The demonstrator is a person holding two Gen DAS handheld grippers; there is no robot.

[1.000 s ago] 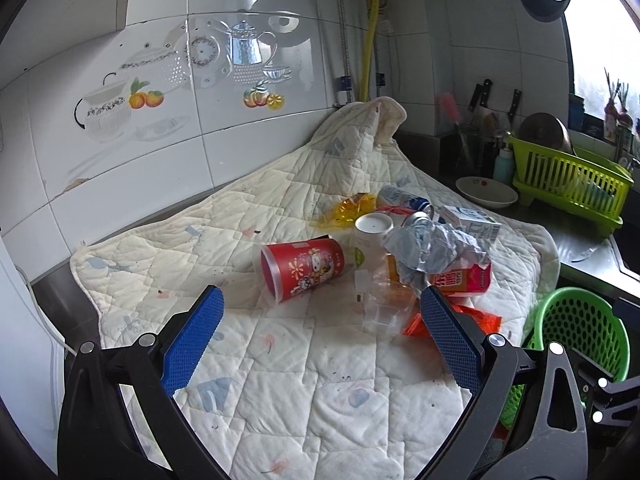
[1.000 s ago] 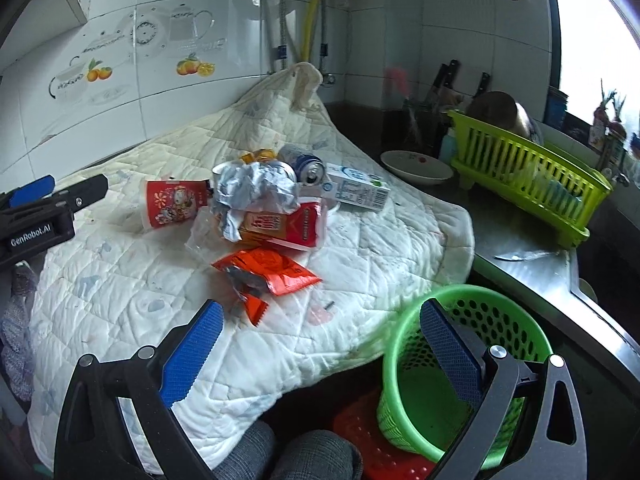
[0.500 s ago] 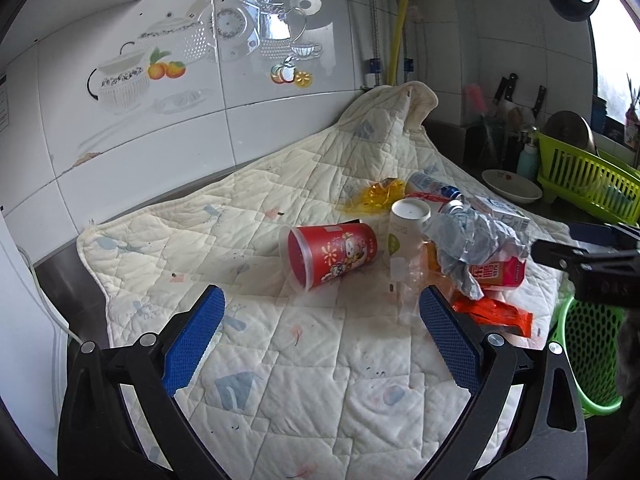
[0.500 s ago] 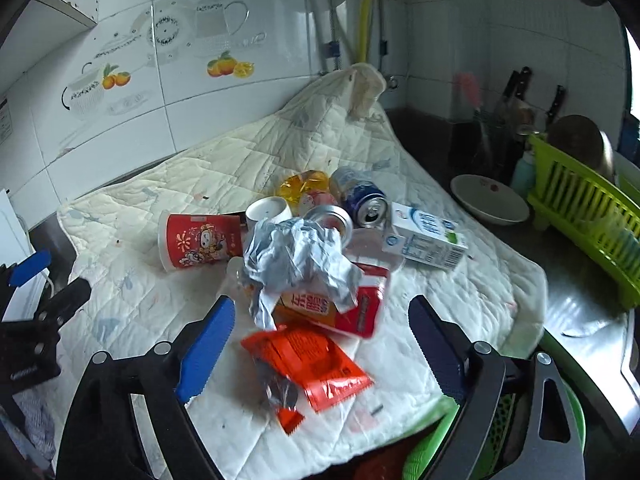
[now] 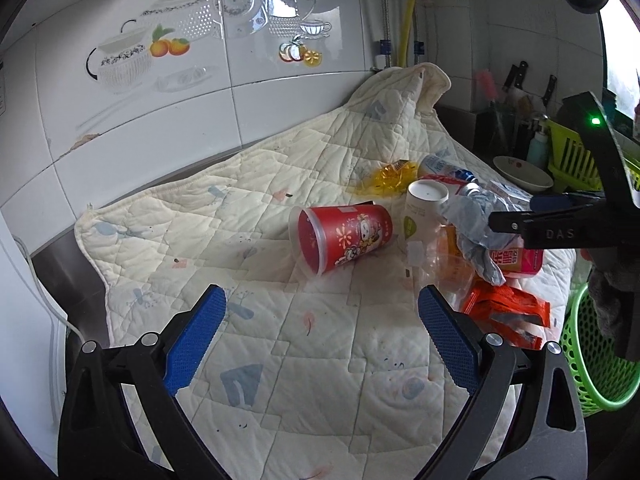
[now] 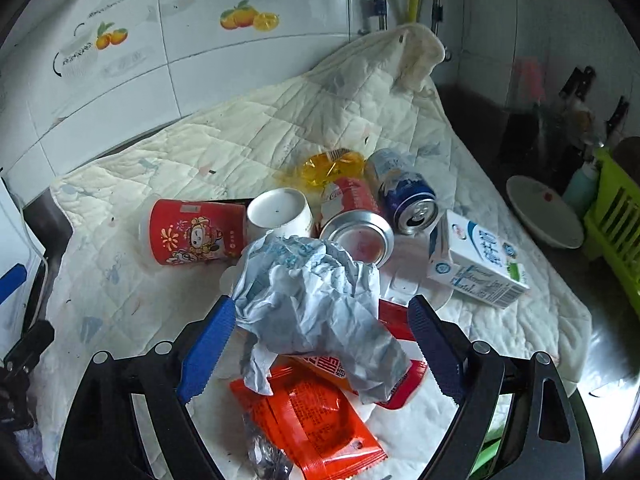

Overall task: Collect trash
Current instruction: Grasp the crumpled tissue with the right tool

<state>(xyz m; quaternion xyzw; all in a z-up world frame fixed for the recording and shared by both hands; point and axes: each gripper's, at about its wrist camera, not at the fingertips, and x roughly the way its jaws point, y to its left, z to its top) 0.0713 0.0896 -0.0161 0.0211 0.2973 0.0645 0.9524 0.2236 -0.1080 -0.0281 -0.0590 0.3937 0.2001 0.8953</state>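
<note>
Progress: none collected, pile on quilt | right gripper wide, straddling crumpled paper | left gripper wide, empty | green basket near right.

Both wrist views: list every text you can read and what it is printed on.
"DAS": on the black body of the right gripper, seen from the left wrist view; the rest is cut off.
Large Chinese characters on the white and blue milk carton: too blurred to read.
Print on the orange foil snack wrapper and the red printed paper cup: too small.
</note>
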